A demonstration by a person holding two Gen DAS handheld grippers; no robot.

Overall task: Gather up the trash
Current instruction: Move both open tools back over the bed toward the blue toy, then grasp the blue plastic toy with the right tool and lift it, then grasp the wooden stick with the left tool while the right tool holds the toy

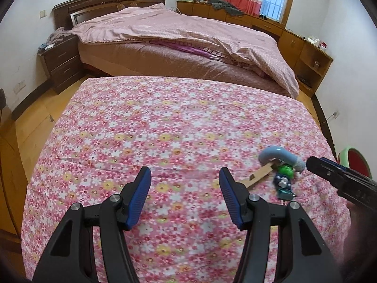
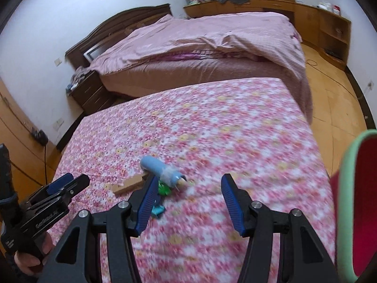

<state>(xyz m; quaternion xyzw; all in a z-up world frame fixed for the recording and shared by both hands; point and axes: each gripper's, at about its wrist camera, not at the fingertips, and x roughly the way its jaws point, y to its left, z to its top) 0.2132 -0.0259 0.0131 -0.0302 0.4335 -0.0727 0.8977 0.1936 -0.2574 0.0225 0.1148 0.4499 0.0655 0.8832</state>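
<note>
A small pile of trash lies on the pink flowered bedspread [image 1: 165, 122]: a light blue tube-shaped piece [image 1: 275, 154], a tan cardboard strip [image 1: 260, 173], a green wrapper [image 1: 286, 170] and a teal scrap [image 1: 284, 189]. My left gripper [image 1: 185, 197] is open and empty, left of the pile. In the right wrist view the blue tube [image 2: 157, 168], cardboard [image 2: 128, 185], green wrapper [image 2: 163, 188] and teal scrap [image 2: 157, 210] lie by the left finger of my right gripper [image 2: 188, 202], which is open and empty. The left gripper [image 2: 68, 182] shows at far left.
A green-rimmed red bin [image 2: 353, 200] stands at the right edge of the bedspread; it also shows in the left wrist view [image 1: 353, 160]. A large bed with a pink quilt [image 1: 188, 35] lies beyond. A dark nightstand [image 1: 61, 66] and wooden cabinets [image 1: 294, 37] line the walls.
</note>
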